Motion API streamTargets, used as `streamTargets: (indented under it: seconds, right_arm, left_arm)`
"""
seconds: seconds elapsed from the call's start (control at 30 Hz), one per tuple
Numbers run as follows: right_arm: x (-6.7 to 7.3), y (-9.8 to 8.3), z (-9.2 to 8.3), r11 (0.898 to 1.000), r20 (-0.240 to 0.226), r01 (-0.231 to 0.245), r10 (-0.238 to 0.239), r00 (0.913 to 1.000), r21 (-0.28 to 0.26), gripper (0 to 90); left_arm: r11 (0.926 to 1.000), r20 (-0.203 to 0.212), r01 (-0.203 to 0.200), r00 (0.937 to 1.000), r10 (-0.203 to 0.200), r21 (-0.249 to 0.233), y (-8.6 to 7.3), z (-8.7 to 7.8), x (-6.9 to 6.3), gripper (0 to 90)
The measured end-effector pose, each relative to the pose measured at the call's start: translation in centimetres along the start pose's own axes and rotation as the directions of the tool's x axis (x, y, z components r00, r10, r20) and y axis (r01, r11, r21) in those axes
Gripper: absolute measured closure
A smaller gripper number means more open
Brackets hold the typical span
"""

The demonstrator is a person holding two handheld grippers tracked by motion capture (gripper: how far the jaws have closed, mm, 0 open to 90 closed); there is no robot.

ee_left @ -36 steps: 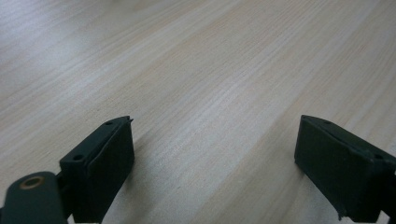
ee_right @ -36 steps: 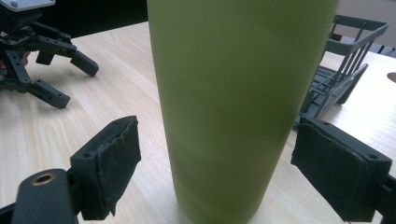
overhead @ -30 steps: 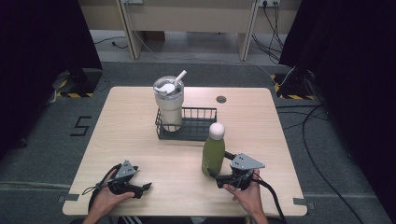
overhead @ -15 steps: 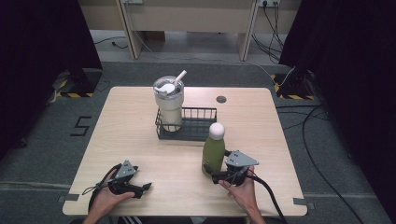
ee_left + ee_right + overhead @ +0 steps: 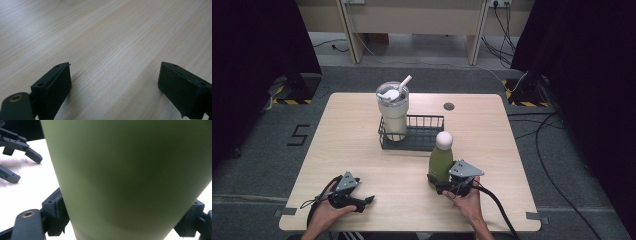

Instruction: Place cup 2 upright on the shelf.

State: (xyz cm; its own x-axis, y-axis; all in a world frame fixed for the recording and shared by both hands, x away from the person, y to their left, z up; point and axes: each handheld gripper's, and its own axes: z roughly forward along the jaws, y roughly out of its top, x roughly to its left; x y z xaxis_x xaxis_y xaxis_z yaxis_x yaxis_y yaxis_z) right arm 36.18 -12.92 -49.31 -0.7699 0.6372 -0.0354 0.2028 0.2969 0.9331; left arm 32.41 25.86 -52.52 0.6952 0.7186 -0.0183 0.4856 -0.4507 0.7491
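A green bottle (image 5: pixel 440 164) with a round white cap stands upright on the wooden table (image 5: pixel 512 165), just in front of the basket. My right gripper (image 5: pixel 438 185) comes in from the right, low at the bottle's base. In the right gripper view the green bottle (image 5: pixel 130 175) sits between the jaws, and both pads (image 5: pixel 56 212) lie against its sides. These jaws have just been closing on it. My left gripper (image 5: pixel 366 202) rests near the table's front left with its jaws wide apart over bare wood (image 5: pixel 113 92). It also shows in the right gripper view, the left gripper (image 5: pixel 26 168) at upper left.
A black wire basket (image 5: pixel 424 132) stands mid-table, with a cream tumbler (image 5: pixel 393 112) with lid and straw in its left end. A small round hole (image 5: pixel 449 106) is behind it. Cables trail off the table's front right.
My right gripper has slid left up to the bottle's base and its jaws have closed around it. The left gripper has stayed put.
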Motion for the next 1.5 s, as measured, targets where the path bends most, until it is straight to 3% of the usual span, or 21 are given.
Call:
streamTargets:
  seconds: [0.53,0.63,1.2,1.5]
  right_arm:
    - [0.2,0.0,0.2,1.0,0.014,0.007,-0.007,0.9999,-0.028,20.8]
    - [0.1,0.5,0.1,0.999,-0.004,-0.016,0.016,0.9999,-0.046,20.9]
    - [-1.5,3.2,-0.5,0.999,0.034,-0.009,0.01,0.9994,-0.041,20.9]
    - [-1.9,5.1,-0.3,0.999,0.029,-0.01,0.011,0.9995,-0.038,20.9]
  left_arm:
    - [1.0,0.0,0.0,1.0,0.0,0.001,0.0,0.0,0.0,10.8]
    - [1.0,0.001,0.0,1.0,0.0,0.001,0.0,0.0,0.0,10.8]
    - [1.0,0.001,0.0,1.0,0.0,0.0,0.0,0.1,0.0,10.8]
    - [1.0,0.002,0.0,1.0,0.0,0.0,0.1,0.1,0.0,10.8]
